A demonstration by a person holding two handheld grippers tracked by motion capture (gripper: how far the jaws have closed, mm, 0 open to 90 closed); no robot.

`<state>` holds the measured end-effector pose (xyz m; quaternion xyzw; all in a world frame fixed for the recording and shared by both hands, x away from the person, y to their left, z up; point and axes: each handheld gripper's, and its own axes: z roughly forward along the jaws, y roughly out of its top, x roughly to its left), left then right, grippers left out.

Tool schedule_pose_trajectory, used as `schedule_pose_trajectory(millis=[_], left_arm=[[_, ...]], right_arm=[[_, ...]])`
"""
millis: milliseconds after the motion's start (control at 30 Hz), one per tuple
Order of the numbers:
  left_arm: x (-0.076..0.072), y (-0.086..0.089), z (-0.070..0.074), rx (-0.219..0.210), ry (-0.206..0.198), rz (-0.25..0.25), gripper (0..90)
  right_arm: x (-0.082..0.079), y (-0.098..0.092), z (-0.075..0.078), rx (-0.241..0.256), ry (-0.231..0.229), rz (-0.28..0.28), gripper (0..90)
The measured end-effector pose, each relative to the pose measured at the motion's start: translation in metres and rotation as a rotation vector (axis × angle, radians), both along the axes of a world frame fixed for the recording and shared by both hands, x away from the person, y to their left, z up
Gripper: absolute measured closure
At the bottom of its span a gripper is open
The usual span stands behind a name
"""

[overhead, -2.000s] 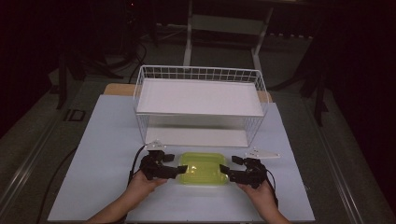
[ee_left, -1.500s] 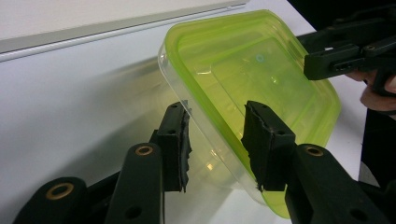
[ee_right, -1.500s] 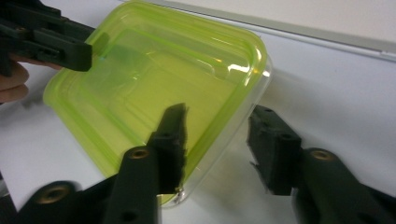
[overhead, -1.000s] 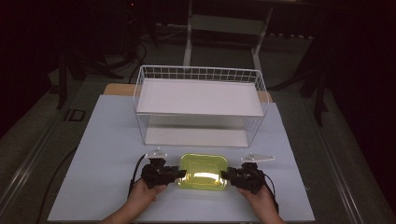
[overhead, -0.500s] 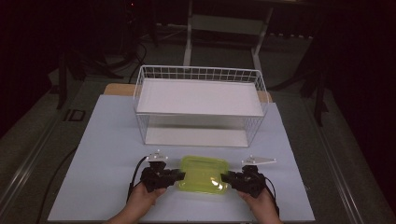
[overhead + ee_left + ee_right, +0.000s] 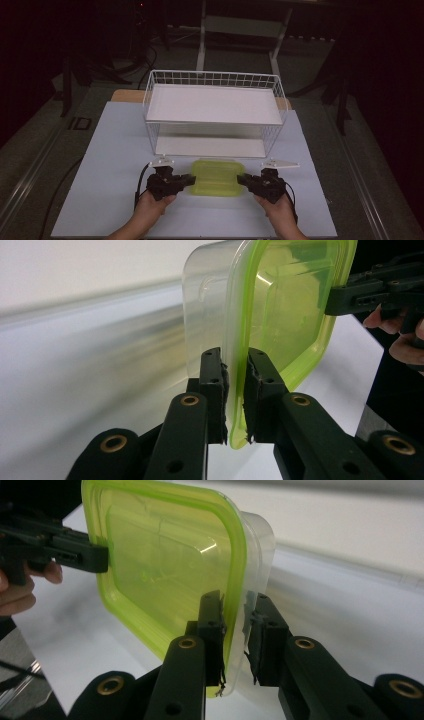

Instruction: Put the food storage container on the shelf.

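- Done: the green-lidded container is gripped at both short ends, the left gripper and right gripper each with jaws closed on its rim.
- It sits just in front of the wire rack, over the table.
- Left, probably: carrying it onto a rack shelf.

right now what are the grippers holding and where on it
Both hold the lidded container by its green rim: left gripper clamps the left short edge, right gripper the right short edge.
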<state>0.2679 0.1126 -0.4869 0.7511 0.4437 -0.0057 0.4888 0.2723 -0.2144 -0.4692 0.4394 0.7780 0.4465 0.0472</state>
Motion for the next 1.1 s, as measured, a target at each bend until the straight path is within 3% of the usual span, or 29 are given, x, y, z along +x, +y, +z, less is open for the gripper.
schedule_pose_trajectory(millis=[200,367,567,733,933,1100], left_arm=[[0.018,0.005,0.020,-0.014,-0.044,0.032,80.7],[0.038,0.008,0.021,-0.017,-0.042,0.056,80.8],[0.064,0.007,0.007,-0.015,-0.025,0.082,80.9],[0.078,0.002,-0.002,0.014,-0.014,0.084,80.9],[0.091,0.002,-0.008,0.032,-0.006,0.103,80.8],[0.098,0.004,-0.015,0.010,0.031,0.117,80.7]], right_arm=[[0.021,0.006,0.024,0.018,-0.056,-0.019,78.2],[0.040,0.013,0.029,0.013,-0.073,-0.039,78.1],[0.067,0.018,0.015,0.015,-0.048,-0.087,77.6],[0.079,0.018,-0.003,0.010,-0.025,-0.127,76.8],[0.091,0.021,-0.009,0.004,-0.039,-0.154,76.6],[0.101,0.025,-0.014,-0.007,-0.028,-0.165,76.8]])
